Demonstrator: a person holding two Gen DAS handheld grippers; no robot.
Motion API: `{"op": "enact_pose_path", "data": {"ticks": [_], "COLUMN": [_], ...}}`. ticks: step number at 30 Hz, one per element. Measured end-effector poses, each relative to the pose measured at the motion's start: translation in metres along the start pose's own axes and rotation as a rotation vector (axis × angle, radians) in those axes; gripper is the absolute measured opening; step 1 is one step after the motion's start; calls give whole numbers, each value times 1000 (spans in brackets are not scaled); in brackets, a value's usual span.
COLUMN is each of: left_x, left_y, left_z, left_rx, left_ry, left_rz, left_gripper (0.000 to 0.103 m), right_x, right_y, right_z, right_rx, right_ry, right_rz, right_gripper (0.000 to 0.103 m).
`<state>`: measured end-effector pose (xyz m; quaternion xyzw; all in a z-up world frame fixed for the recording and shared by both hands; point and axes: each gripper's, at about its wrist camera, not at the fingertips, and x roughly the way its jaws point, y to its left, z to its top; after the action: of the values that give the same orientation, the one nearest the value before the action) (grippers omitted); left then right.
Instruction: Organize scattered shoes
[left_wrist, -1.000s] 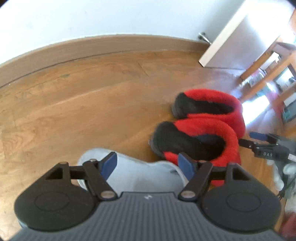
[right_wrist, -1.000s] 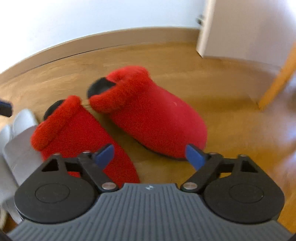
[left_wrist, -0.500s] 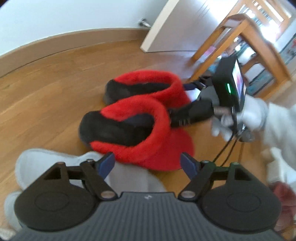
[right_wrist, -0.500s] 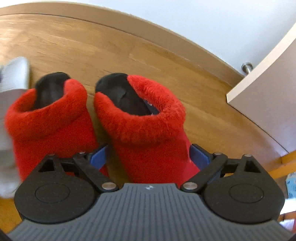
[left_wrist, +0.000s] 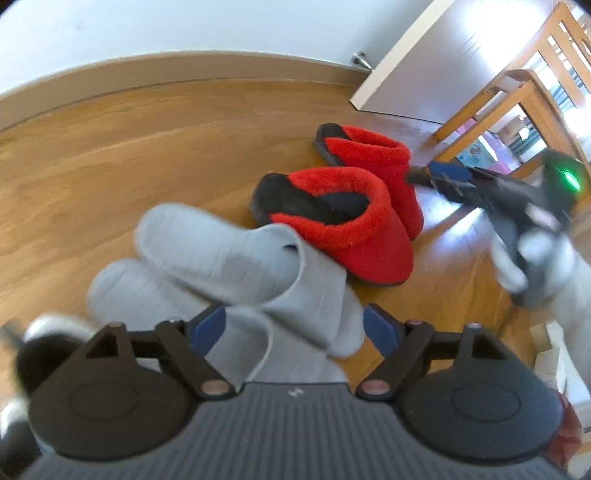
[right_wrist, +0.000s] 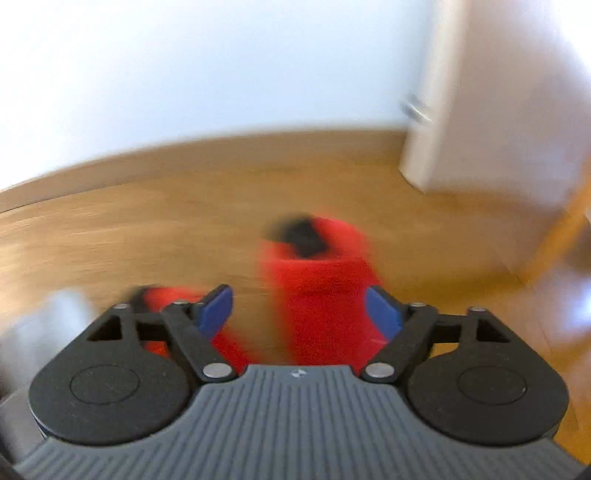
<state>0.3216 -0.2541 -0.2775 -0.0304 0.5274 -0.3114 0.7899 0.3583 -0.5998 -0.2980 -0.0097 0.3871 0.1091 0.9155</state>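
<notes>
1. On the wood floor (left_wrist: 147, 147), near the wall, two pairs of slippers lie close together; all sides below are clock directions within each view.
2. Left view: the left gripper (left_wrist: 293, 325) sits at 6 o'clock with its blue pads (left_wrist: 208, 323) spread wide, holding nothing.
3. Between those pads, and just past them, lie two grey slippers (left_wrist: 236, 254); one overlaps the other, open ends toward 10 o'clock. They are blurred, so I cannot tell whether the pads touch them.
4. From the grey pair, toward 2 o'clock, stands the near red slipper (left_wrist: 351, 229), black inside, just beside the grey one.
5. Beyond it, toward 1 o'clock, is the far red slipper (left_wrist: 373, 155), side by side with the first.
6. At 3 o'clock of the left view, the right gripper (left_wrist: 454, 181) hangs just beside the far red slipper's toe end, held by a gloved hand (left_wrist: 535, 262); a green light shows on its body.
7. Right view: heavily blurred. The right gripper's pads (right_wrist: 384, 314) stand wide apart, and a red slipper lies between them, heel toward 12 o'clock. Whether either pad touches it, I cannot tell.
8. The other red slipper shows behind the left pad at 9 o'clock, with a grey smear further out.
9. A white door (left_wrist: 424, 66) stands at 1 o'clock in both views, wooden furniture (left_wrist: 517, 99) beside it.
</notes>
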Motion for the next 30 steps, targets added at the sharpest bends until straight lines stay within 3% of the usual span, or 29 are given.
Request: {"op": "enact_pose_path", "data": {"ticks": [3,7,11,13,16,19,21,23,26,29,30], "left_x": [-29,-60,-92,-108,-131,-157,-176,-201,-229,-251,-253], "left_y": [1,7,12,15,19,23,22,22,22,27,27], "left_z": [-18,-45,-72,-85,-99,-106,-109,-113,-117,-122,-121], "left_rx": [30,18,6,0,-45,-99,-109,-117,-135,-159,-165], "left_ry": [12,64,116,142,168,188,184,171,153,112,100], "left_rz": [38,92,146,173,220,282,317,360,400,446,459], "left_gripper": [84,84,84,84,84,84,84,84,86,87,87], "right_x": [0,39,78,95,105,90,74,58,55,88,89], "right_y": [64,122,153,149,123,108,111,114,134,158,158], "right_z": [-14,-26,-14,-8,-8,-20,-25,-19,2,7,3], "right_rx": [-230,-376,-441,-376,-138,8,-9,28,14,-47,-41], "right_ry": [110,167,192,252,326,344,345,300,240,327,342], "right_rz": [205,284,276,289,282,235,164,167,164,124,99], "right_gripper": [83,84,102,102,102,90,72,75,95,93,82]}}
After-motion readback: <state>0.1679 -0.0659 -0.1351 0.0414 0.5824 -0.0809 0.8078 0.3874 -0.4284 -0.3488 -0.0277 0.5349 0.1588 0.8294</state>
